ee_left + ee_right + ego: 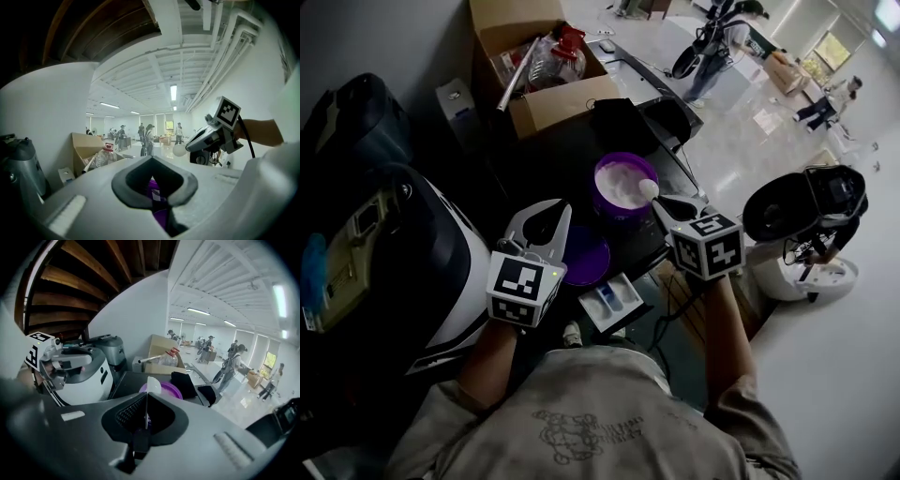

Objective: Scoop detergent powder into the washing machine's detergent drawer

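A purple tub (622,184) full of white detergent powder stands on the dark top (553,159); it also shows in the right gripper view (164,390). My right gripper (667,208) is shut on a white spoon (648,189), whose bowl hangs over the tub's near right rim. In its own view the spoon (153,385) stands edge-on between the jaws (145,420). My left gripper (555,225) is shut on the purple lid (585,256), seen as a purple strip (157,197) in its jaws. The open detergent drawer (610,300) juts out below the lid.
A white and dark machine (441,272) bulges at my left. A cardboard box (546,89) with a plastic bottle (553,58) sits behind the tub, next to black cloth (623,122). A round white and black appliance (802,230) stands on the floor at right. People move far off.
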Tool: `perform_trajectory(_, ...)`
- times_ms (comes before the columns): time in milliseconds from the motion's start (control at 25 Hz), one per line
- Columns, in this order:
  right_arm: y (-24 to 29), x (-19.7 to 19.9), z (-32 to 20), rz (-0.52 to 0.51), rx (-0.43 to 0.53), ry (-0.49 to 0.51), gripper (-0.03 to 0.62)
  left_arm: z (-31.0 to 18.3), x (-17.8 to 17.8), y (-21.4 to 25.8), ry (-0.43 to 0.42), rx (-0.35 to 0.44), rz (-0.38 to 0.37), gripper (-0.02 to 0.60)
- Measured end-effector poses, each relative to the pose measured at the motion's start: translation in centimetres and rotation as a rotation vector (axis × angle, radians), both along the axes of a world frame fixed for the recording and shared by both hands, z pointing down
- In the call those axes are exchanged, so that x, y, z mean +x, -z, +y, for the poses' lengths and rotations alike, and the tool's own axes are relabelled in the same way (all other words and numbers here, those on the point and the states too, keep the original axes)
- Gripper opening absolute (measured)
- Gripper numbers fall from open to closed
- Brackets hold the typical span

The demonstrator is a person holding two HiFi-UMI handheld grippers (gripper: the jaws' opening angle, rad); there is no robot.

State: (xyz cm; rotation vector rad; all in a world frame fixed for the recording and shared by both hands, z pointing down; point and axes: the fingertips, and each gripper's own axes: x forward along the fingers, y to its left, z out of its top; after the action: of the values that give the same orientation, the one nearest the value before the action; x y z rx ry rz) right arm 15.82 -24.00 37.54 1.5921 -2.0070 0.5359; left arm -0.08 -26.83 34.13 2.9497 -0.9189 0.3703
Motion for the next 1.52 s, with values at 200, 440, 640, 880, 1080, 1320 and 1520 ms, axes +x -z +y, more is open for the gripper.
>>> perform_trajectory(200,-3.5,1.4,-3.1,0.019,-0.132,-0.012,0.035,-1.5,0.6,-1.0,-0.015,0.007,-0.019,0.002)
perform_trajectory(440,-7.2,3.6,-6.4,0.159,-0.27,0.023,0.035,-3.1,1.4,-2.1,-0.002,-0.025,-0.007,0.002)
perform_trajectory(640,-9.9,4.8,-8.0,0.244,-0.349,0.035,0.035,-3.4,2.3,-3.7,-0.008,-0.042,-0.04,0.002)
perform_trajectory(880,-11.8,5.6,-9.5,0.306,-0.395,0.052,0.035,-3.3,3.6,-5.1,-0.017,-0.074,-0.059,0.0)
perform_trajectory(1080,-12.4,6.7,-10.6,0.344,-0.423,0.028,0.035,-3.8,4.1,-6.1,0.008,-0.103,-0.07,0.002)
perform_trajectory(1320,-12.6,6.7,-11.4,0.382,-0.444,0.068,0.035,-4.0,4.4,-7.2,0.019,-0.126,-0.086,0.001)
perform_trajectory(1520,-13.0,6.3,-11.4,0.404,-0.483,0.125,0.035,-3.9,4.4,-7.4,0.033,-0.135,-0.09,0.002)
